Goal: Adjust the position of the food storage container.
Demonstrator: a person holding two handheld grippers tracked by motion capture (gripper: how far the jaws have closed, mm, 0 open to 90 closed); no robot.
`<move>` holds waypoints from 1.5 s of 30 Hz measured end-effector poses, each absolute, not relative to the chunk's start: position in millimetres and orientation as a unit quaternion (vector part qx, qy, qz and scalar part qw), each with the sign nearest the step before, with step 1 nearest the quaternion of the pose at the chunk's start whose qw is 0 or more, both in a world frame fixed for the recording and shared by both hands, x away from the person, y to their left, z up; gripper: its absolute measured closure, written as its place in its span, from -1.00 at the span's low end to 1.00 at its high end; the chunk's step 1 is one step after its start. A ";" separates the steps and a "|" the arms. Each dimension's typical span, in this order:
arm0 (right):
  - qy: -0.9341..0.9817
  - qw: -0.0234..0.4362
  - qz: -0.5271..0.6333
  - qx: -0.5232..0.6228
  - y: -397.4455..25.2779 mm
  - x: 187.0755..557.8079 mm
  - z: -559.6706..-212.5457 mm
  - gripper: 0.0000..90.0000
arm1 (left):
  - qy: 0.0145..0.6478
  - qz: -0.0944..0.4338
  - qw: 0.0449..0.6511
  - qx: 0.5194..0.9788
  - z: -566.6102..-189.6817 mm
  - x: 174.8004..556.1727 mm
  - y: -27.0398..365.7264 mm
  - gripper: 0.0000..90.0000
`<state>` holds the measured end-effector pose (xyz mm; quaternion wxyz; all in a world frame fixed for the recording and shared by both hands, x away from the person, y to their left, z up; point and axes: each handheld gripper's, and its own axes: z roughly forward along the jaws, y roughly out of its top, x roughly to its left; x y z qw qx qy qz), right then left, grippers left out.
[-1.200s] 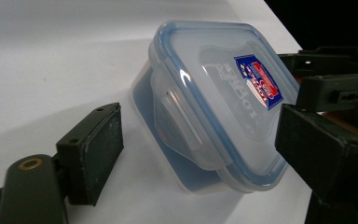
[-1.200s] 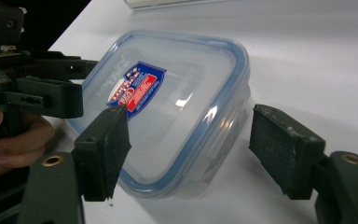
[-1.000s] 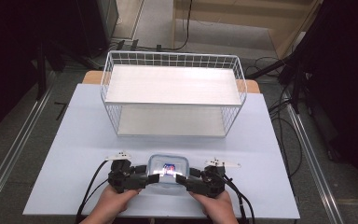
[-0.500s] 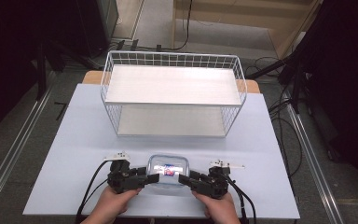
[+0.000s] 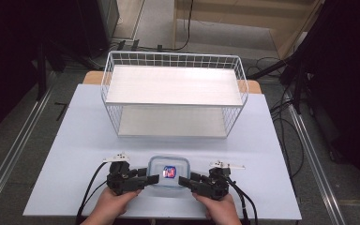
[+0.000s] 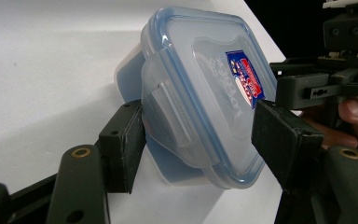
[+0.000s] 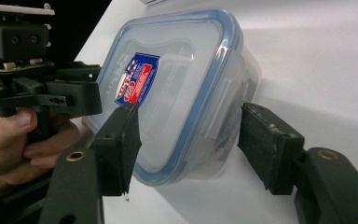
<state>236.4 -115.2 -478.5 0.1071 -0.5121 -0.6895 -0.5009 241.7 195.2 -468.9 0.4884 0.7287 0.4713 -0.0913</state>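
Note:
A clear plastic container (image 5: 168, 174) with a blue-rimmed lid and a red and blue sticker is near the table's front edge. My left gripper (image 5: 146, 178) is at its left end and my right gripper (image 5: 185, 181) at its right end. In the left gripper view one jaw lies against the base side and the other over the lid of the container (image 6: 200, 93). The right gripper view has the container (image 7: 177, 88) between its jaws the same way, one pad on the lid and one at the side wall. Both grippers are shut on it.
A white wire basket (image 5: 173, 96) with a shelf board across its top stands at the back middle of the white table (image 5: 75, 140). Cables trail from both grippers toward the person. Metal rails run along the floor on both sides.
Both grippers and the container between them have shifted slightly toward the person. The container now looks a little larger in the high view.

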 end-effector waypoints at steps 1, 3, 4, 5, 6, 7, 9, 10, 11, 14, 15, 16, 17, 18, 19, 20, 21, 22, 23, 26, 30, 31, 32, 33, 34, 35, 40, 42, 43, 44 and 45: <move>-0.690 0.108 -0.501 -0.511 -115.1 236.6 -478.4 -0.13 | 0.471 -0.089 0.489 0.729 -468.7 241.4 195.0 -0.20; -0.689 0.110 -0.502 -0.511 -115.5 237.1 -478.4 -0.11 | 0.467 -0.087 0.487 0.733 -468.1 240.7 195.1 -0.19; -0.686 0.108 -0.505 -0.512 -115.8 237.3 -478.1 -0.09 | 0.467 -0.087 0.486 0.733 -467.6 240.2 194.7 -0.19; -0.684 0.106 -0.507 -0.513 -116.2 237.5 -477.7 -0.07 | 0.466 -0.083 0.487 0.734 -467.3 239.7 194.0 -0.19; -0.684 0.107 -0.508 -0.513 -116.4 238.2 -477.6 -0.07 | 0.465 -0.083 0.487 0.735 -467.2 239.6 194.0 -0.19; -0.683 0.110 -0.508 -0.512 -116.2 238.6 -477.9 -0.07 | 0.464 -0.083 0.487 0.735 -467.1 239.4 194.0 -0.19; -0.684 0.111 -0.508 -0.511 -115.9 238.7 -478.3 -0.08 | 0.463 -0.079 0.486 0.737 -466.7 238.9 193.6 -0.19; -0.684 0.111 -0.508 -0.511 -115.6 238.6 -478.4 -0.07 | 0.463 -0.078 0.485 0.738 -466.4 238.6 193.5 -0.19; -0.684 0.109 -0.509 -0.511 -115.4 238.4 -478.4 -0.07 | 0.462 -0.078 0.485 0.739 -466.1 238.3 193.3 -0.19; -0.683 0.112 -0.510 -0.511 -116.6 238.1 -477.6 -0.02 | 0.458 -0.073 0.482 0.743 -465.1 237.5 192.8 -0.18; -0.682 0.114 -0.510 -0.511 -117.0 238.1 -477.7 -0.01 | 0.457 -0.073 0.482 0.744 -464.7 237.2 192.6 -0.18; -0.681 0.115 -0.512 -0.512 -117.3 238.0 -477.9 0.00 | 0.459 -0.072 0.485 0.741 -464.6 237.1 192.8 -0.18; -0.678 0.117 -0.514 -0.512 -118.4 236.8 -477.1 0.05 | 0.465 -0.074 0.489 0.735 -463.8 237.1 194.2 -0.08; -0.678 0.117 -0.514 -0.512 -118.4 236.8 -477.1 0.05 | 0.464 -0.076 0.490 0.734 -463.5 237.4 194.9 -0.08; -0.678 0.116 -0.514 -0.512 -118.4 236.2 -476.5 0.06 | 0.462 -0.073 0.489 0.736 -463.1 237.3 194.8 -0.07; -0.680 0.114 -0.514 -0.510 -118.6 235.4 -476.3 0.06 | 0.461 -0.072 0.490 0.737 -463.0 237.1 194.6 -0.06; -0.680 0.113 -0.514 -0.510 -118.3 234.7 -476.0 0.06 | 0.461 -0.071 0.490 0.736 -462.9 236.9 194.6 -0.06; -0.680 0.112 -0.513 -0.512 -118.1 234.2 -475.6 0.06 | 0.462 -0.071 0.490 0.736 -462.7 237.0 194.6 -0.05; -0.680 0.112 -0.512 -0.512 -118.0 233.9 -475.4 0.07 | 0.462 -0.071 0.490 0.736 -462.6 236.9 194.7 -0.05; -0.681 0.110 -0.513 -0.511 -118.4 233.5 -475.0 0.09 | 0.462 -0.071 0.490 0.736 -461.6 236.5 195.2 -0.02; -0.677 0.114 -0.520 -0.509 -120.7 233.2 -474.5 0.16 | 0.455 -0.061 0.488 0.743 -458.6 235.3 195.1 0.02; -0.678 0.113 -0.519 -0.508 -120.6 232.9 -474.2 0.16 | 0.454 -0.060 0.488 0.743 -458.7 235.0 195.3 0.03; -0.678 0.113 -0.519 -0.508 -120.5 232.8 -474.1 0.16 | 0.454 -0.059 0.488 0.743 -458.9 234.8 195.2 0.03; -0.678 0.113 -0.519 -0.508 -120.5 232.8 -474.1 0.16 | 0.453 -0.059 0.488 0.743 -458.8 234.7 195.2 0.03; -0.678 0.113 -0.519 -0.508 -120.5 232.8 -474.0 0.16 | 0.453 -0.058 0.489 0.743 -458.7 234.7 195.1 0.03; -0.678 0.113 -0.519 -0.508 -120.5 232.7 -473.9 0.16 | 0.453 -0.058 0.489 0.744 -458.7 234.7 195.1 0.03; -0.680 0.111 -0.518 -0.508 -120.0 232.5 -473.1 0.17 | 0.449 -0.051 0.489 0.747 -458.0 233.7 194.5 0.03; -0.680 0.107 -0.519 -0.507 -120.2 232.5 -472.4 0.18 | 0.441 -0.037 0.487 0.753 -456.5 231.9 193.4 0.03; -0.682 0.104 -0.519 -0.505 -120.0 232.5 -472.0 0.18 | 0.439 -0.033 0.486 0.755 -455.8 231.3 193.1 0.04; -0.686 0.099 -0.518 -0.502 -119.4 232.1 -471.1 0.18 | 0.440 -0.031 0.487 0.754 -455.5 231.1 193.2 0.05; -0.686 0.097 -0.519 -0.500 -119.1 231.9 -470.7 0.18 | 0.438 -0.029 0.488 0.755 -455.6 231.1 193.2 0.05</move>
